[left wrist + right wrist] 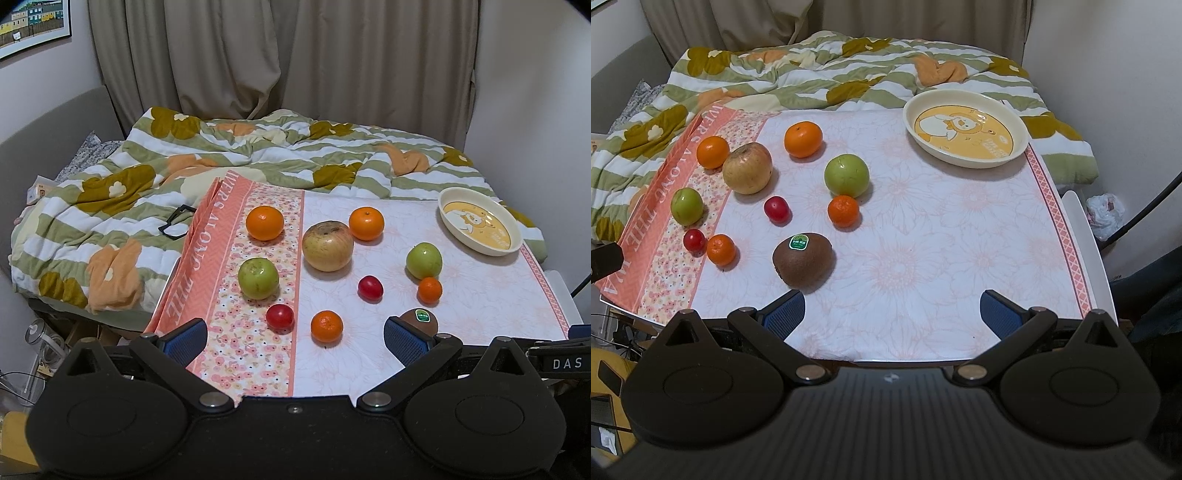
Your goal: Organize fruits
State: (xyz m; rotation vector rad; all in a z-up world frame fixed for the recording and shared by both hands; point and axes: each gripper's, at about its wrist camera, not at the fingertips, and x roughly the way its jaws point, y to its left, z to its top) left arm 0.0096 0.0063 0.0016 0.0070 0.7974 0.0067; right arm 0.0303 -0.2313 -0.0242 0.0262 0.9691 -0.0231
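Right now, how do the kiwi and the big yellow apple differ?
The kiwi is brown and dull; the apple is yellowish with a reddish blush. The kiwi carries a green sticker; the apple shows none. The kiwi lies nearer the grippers, the apple farther back between two oranges. The apple looks bigger in the left wrist view. Both rest on the cloth, outside the plate.

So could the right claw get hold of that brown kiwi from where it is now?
Probably yes. The right claw is open and holds nothing, and the kiwi lies just ahead, slightly left of it, on bare tablecloth. No other fruit touches the kiwi, so the way looks free.
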